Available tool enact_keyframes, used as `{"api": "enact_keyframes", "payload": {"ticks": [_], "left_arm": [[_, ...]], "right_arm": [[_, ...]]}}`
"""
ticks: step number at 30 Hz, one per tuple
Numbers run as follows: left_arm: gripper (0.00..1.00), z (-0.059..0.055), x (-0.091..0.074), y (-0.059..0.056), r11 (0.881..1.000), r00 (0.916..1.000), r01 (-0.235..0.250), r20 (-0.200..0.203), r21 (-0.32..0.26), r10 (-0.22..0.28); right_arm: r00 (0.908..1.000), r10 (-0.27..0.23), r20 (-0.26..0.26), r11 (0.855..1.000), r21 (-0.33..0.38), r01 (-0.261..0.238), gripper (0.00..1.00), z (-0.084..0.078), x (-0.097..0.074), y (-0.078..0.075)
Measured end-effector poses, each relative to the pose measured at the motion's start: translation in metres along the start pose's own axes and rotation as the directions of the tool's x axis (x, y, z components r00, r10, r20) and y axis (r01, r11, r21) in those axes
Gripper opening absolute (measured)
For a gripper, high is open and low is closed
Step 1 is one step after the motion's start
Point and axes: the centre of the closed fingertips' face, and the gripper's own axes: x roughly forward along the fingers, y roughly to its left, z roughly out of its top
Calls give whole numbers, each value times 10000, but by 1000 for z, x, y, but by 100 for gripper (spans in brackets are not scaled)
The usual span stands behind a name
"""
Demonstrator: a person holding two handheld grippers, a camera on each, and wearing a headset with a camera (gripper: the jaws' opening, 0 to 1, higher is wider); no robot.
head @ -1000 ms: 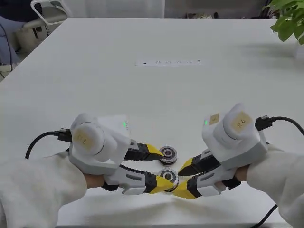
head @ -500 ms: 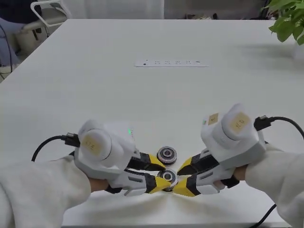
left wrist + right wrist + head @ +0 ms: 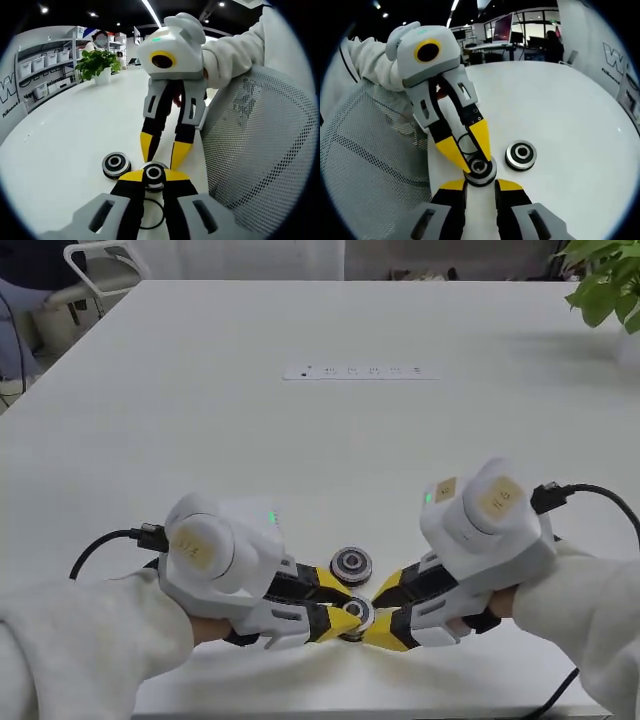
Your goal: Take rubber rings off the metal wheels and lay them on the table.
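Clamping the wheel in our left gripper, we risk the right gripper (jaws parted at its rim) slipping and jolting the wheel free.

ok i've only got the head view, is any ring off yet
observer: yes, the left gripper view shows a loose rubber ring flat on the table, under the left gripper.
operator: left got a wheel
observer: its jaws hug both sides of the near wheel.
operator: and right
observer: the right gripper is open, its tips spread wider than that wheel at its near edge.
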Motion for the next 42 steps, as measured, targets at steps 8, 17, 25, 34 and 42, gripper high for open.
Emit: {"api": "enact_keyframes", "payload": {"ticks": [8, 17, 25, 34, 42], "left_arm": [[7, -1, -2, 0, 10000, 10000, 21, 74, 10, -21], [7, -1, -5, -1, 10000, 9999, 23, 171, 1, -23], [7, -2, -6, 0, 10000, 9998, -7, 177, 1, 7], [7, -3, -8, 0, 10000, 9998, -10, 173, 11, 10], [7, -4, -8, 1, 10000, 9999, -17, 133, 26, 17]], "right_arm": [[9999, 31, -118, 10000, 39, -31, 17, -2, 1, 1], [9995, -103, -307, 9994, -339, 92, 3, -5, -3, -2], [9994, -189, -302, 9993, -330, 179, 0, -5, -3, -4], [9992, -177, -345, 9941, 1060, 212, 0, -6, -6, -7], [10000, -60, 39, 9733, 2294, 49, 0, -2, -11, -10]]}}
